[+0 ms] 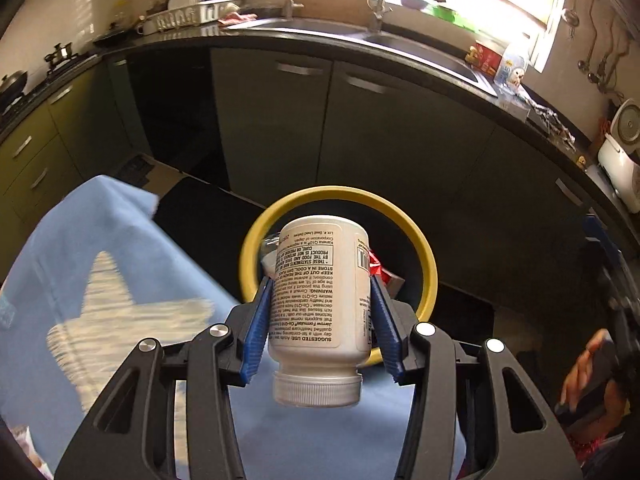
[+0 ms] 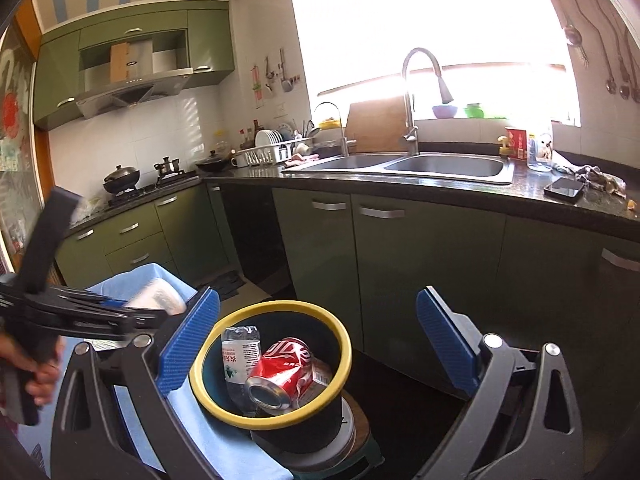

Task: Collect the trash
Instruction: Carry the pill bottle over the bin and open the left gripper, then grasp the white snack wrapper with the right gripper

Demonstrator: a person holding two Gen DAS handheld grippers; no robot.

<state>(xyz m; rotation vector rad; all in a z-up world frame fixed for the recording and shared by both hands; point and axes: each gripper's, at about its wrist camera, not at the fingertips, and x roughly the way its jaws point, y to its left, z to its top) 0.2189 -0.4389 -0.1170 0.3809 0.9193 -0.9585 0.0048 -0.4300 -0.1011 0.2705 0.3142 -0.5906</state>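
Note:
My left gripper is shut on a white pill bottle, cap toward the camera, held just in front of and above the yellow-rimmed black trash bin. In the right wrist view the bottle and the left gripper come in blurred from the left, beside the bin. The bin holds a crushed red cola can and a clear plastic bottle. My right gripper is open and empty, its jaws wide apart on either side of the bin.
A blue cloth with a pale star covers the table at the left of the bin. The bin stands on a round stool. Green cabinets, a dark counter and a steel sink lie behind. A phone lies on the counter.

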